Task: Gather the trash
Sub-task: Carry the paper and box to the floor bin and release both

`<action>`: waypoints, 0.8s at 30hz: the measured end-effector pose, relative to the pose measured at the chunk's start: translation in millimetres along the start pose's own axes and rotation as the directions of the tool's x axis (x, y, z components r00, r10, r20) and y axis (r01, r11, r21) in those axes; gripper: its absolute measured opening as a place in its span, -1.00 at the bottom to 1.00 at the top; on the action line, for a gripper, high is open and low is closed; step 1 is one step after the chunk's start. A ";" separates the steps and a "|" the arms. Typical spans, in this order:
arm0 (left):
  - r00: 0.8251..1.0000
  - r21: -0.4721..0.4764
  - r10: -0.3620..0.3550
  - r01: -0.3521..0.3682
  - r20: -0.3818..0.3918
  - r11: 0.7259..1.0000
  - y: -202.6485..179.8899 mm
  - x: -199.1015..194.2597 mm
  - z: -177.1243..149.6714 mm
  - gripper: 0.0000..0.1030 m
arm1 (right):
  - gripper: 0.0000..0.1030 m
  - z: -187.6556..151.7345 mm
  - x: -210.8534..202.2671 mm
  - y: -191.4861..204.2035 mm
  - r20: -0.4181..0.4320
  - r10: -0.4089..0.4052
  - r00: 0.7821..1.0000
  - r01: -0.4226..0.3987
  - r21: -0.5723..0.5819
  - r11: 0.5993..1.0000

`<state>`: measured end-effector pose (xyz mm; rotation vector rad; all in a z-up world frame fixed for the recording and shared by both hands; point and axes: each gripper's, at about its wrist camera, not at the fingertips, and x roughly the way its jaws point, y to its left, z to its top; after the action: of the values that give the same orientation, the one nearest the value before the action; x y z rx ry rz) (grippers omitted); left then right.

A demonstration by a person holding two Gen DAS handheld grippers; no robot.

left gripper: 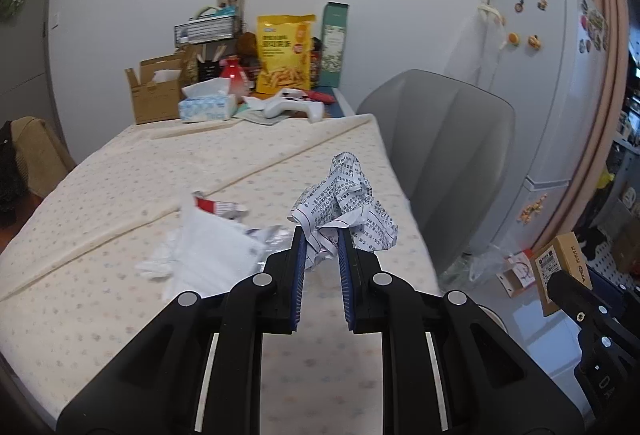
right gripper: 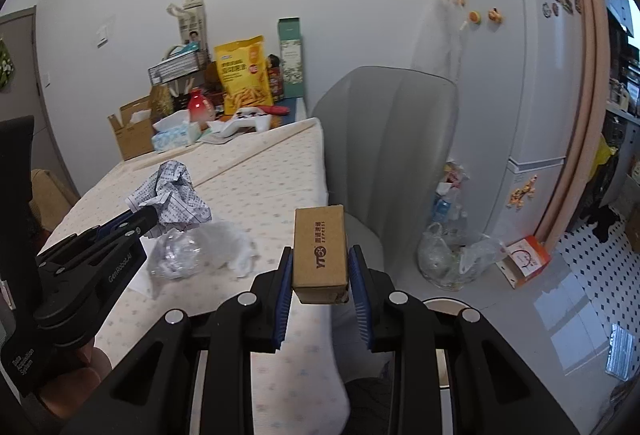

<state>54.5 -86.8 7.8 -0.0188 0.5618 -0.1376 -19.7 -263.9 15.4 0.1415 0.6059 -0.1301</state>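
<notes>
Trash collection is proceeding mid-carry: the left hand-held gripper [left gripper: 322,245] is gripping one crumpled printed paper [left gripper: 346,203] above the bench [left gripper: 100,195], where one white wrapper pile [left gripper: 204,247] is lying uncollected. Further right, the right hand-held gripper [right gripper: 320,269] is clamping one small cardboard box [right gripper: 320,251] off the bench's edge. Next move, by judgement, is calling for release into the clear trash bag [right gripper: 452,255] on the floor.

Cardboard box [right gripper: 320,255]: "YTO EXPRESS"
Left gripper [right gripper: 146,221] side: "GenRobot.AI"
Left gripper handle: "Data Acquisition System"
Crumpled paper [left gripper: 346,195]: print unreadable
</notes>
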 end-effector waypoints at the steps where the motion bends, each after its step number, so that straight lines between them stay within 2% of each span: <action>1: 1.000 0.010 -0.010 0.010 -0.001 1.000 -9.9 2.0 0.4 -0.68 | -0.46 0.4 -0.1 -6.2 0.000 -0.007 1.000 0.007 0.005 1.000; 8: 0.998 0.050 -0.065 0.066 -0.013 0.997 -59.3 17.7 2.3 -0.68 | -0.46 2.2 3.6 -53.8 -0.018 -0.073 0.997 0.074 0.058 0.996; 16: 0.989 0.102 -0.125 0.132 -0.075 0.986 -115.7 44.3 -10.8 -0.68 | -0.46 -3.8 13.8 -102.9 -0.051 -0.145 0.988 0.149 0.093 0.984; 24: 0.981 0.161 -0.149 0.168 -0.125 0.973 -158.3 70.6 -16.0 -0.68 | -0.46 -13.2 40.2 -148.7 -0.106 -0.167 0.980 0.183 0.170 0.968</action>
<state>85.3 -252.8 -34.4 0.1118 0.6591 -0.3440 -18.5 -410.9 -32.3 0.2693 0.6968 -0.3519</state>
